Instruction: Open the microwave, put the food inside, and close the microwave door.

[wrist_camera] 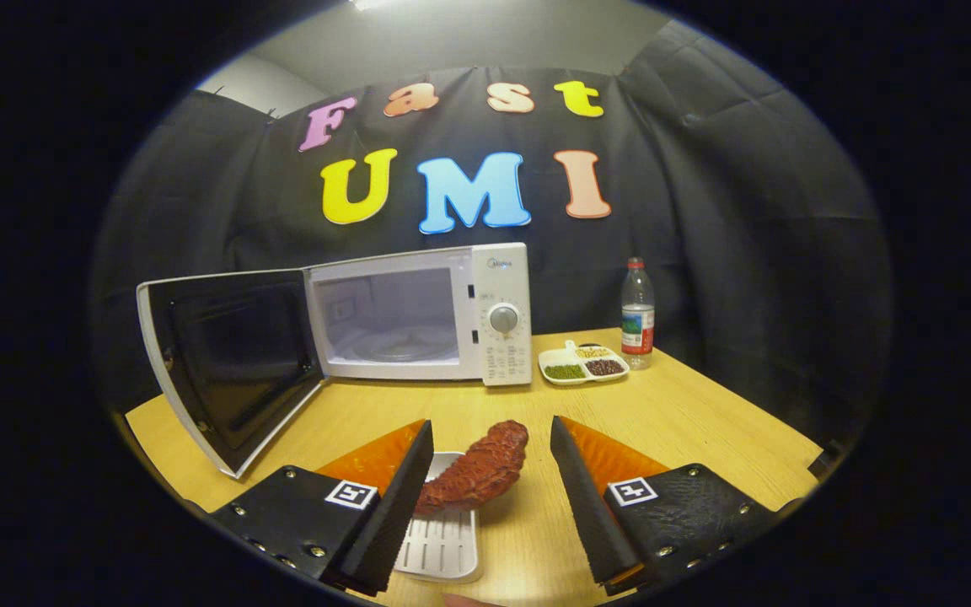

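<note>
A white microwave [418, 316] stands at the back of the wooden table [688, 421], its door [228, 367] swung wide to the left and its pale cavity bare. A reddish-brown piece of food [479, 472] lies half on a small white slotted tray [443, 539], its far end sticking out over the wood. My gripper [491, 443] is open, with the food lying between the two fingers and touching neither. The left finger [405, 489] covers part of the tray and the food's near end.
A divided white dish [582, 364] of green, brown and yellow beans sits right of the microwave, with a plastic water bottle [637, 316] behind it. The open door juts out toward the table's front left corner. Bare wood lies between the fingers and the microwave.
</note>
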A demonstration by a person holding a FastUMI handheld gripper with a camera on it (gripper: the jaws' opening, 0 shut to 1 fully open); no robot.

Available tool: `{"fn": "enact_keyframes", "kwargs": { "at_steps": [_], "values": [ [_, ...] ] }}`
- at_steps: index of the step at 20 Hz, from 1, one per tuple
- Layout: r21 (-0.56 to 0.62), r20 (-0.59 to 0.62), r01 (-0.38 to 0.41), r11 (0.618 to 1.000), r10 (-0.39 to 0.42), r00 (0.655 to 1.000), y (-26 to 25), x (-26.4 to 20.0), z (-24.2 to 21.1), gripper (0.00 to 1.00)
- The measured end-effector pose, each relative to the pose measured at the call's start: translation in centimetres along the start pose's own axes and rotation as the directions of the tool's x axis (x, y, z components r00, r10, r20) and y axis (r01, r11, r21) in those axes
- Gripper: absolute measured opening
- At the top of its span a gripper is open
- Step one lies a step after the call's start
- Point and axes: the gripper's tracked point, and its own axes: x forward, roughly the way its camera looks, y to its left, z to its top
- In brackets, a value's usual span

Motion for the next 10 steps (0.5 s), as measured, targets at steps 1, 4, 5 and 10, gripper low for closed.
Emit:
{"fn": "enact_keyframes", "kwargs": {
  "at_steps": [1, 4, 5, 10],
  "values": [
    [0.027, -0.021, -0.003, 1.0, 0.004, 1.0, -0.5, 0.7, -0.7, 0.85],
    [0.145, -0.074, -0.06, 0.988, 0.072, 0.995, -0.1, 2.3, -2.3, 0.89],
    [0.184, -0.085, -0.081, 0.98, 0.098, 0.992, 0.0, 2.9, -2.6, 0.89],
    [0.404, -0.076, -0.2, 0.893, 0.25, 0.965, 1.9, 4.6, -3.1, 0.37]
  ]
}}
